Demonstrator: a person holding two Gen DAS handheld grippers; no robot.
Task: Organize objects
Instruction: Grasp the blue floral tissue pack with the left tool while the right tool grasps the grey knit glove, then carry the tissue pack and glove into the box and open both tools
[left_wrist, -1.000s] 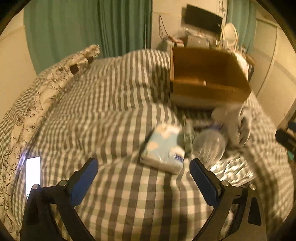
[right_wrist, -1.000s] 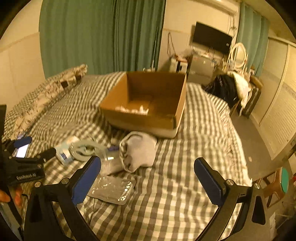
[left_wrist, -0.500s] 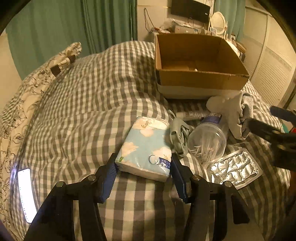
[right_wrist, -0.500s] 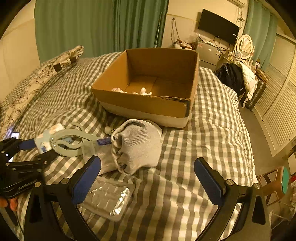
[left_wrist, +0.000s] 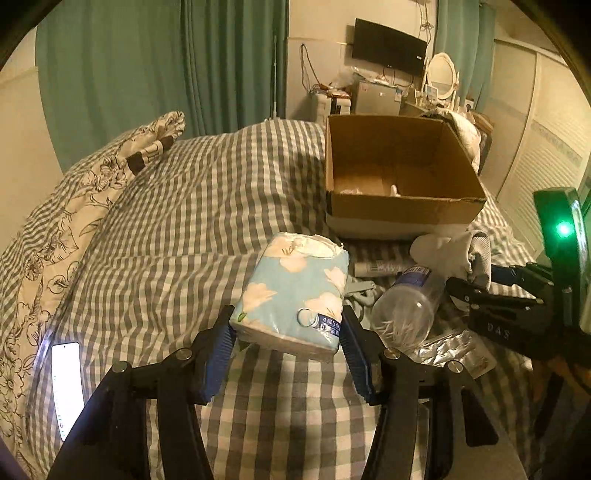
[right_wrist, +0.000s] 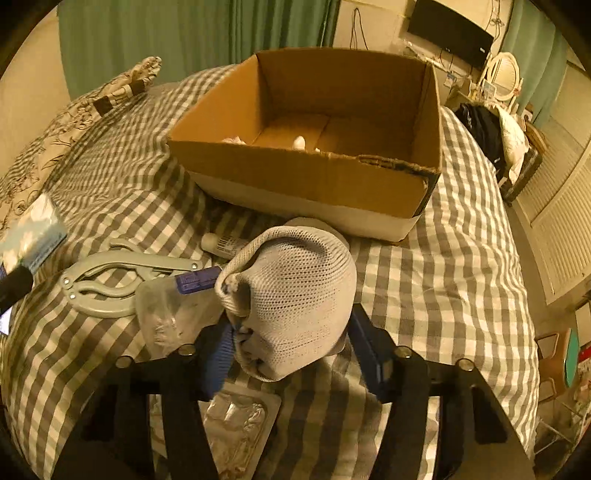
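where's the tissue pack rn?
Left wrist view, centre: the tissue pack sits clamped in the left gripper, lifted off the checked bedspread, left of the clear bottle and short of the cardboard box.

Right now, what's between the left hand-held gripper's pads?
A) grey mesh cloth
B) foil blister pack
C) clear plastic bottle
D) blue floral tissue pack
D: in the left wrist view the left hand-held gripper has its blue pads pressed on both sides of the tissue pack, which sits raised off the checked bedspread.
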